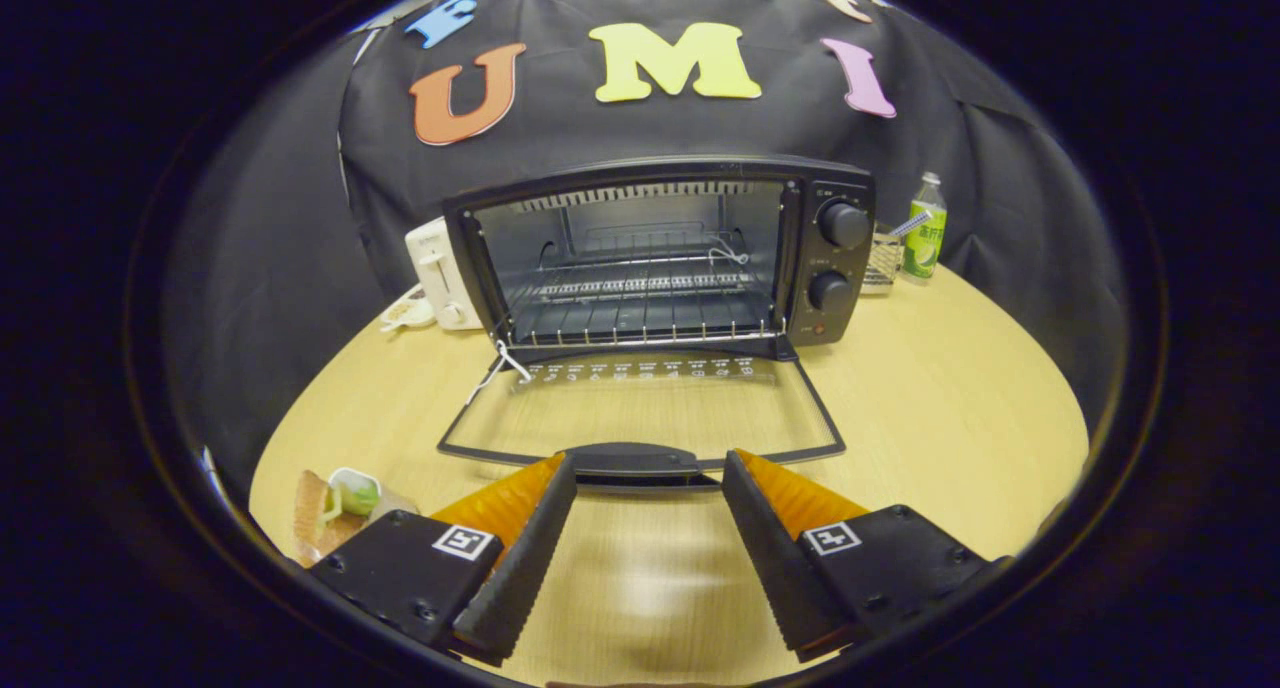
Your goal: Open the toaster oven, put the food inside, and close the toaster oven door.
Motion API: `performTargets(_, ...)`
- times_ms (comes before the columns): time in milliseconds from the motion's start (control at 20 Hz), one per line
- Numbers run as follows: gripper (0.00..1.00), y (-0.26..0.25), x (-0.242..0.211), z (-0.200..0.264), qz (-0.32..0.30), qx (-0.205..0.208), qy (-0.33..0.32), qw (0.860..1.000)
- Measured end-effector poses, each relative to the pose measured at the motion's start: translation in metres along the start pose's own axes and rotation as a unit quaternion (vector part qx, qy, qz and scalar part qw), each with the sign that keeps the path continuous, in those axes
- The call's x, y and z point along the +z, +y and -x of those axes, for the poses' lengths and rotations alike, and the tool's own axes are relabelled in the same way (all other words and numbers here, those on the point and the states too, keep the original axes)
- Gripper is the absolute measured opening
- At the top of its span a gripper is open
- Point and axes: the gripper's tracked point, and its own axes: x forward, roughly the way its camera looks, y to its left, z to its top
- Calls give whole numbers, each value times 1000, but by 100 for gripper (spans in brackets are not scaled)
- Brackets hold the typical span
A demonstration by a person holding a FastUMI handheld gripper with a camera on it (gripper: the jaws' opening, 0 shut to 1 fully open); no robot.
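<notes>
A black toaster oven (660, 253) stands on the round wooden table (930, 408) with its glass door (640, 408) folded flat down towards me. Its wire rack (640, 286) inside is bare. The door's dark handle (640, 463) lies just ahead of my fingertips. My gripper (648, 468) is open, with only table surface between its fingers. The food (345, 503), a slice of bread with something white and green on it, rests on the table left of my left finger.
A white pop-up toaster (440, 273) stands left of the oven. On the oven's right are a small wire basket (883, 258) and a green bottle (925, 228). Two knobs (843, 224) sit on the oven's right panel. Bare table spreads to the right of the door.
</notes>
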Motion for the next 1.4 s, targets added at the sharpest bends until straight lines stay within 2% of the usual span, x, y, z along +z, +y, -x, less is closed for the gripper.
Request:
performTargets(250, 96, 50, -1, 36, -52, 117, 80, 989)
performTargets(450, 94, 88, -2, 59, -71, 183, 133, 971)
performTargets(650, 91, 110, -26, 68, -56, 218, 217, 950)
performTargets(800, 89, 128, -37, 75, -67, 265, 260, 926)
performTargets(950, 83, 142, -49, 84, -93, 308, 319, 892)
performTargets(1100, 75, 147, -57, 81, -103, 327, 340, 876)
performTargets(1250, 60, 153, -61, 84, -123, 351, 377, 848)
performTargets(1400, 53, 154, -65, 79, -140, 356, 395, 835)
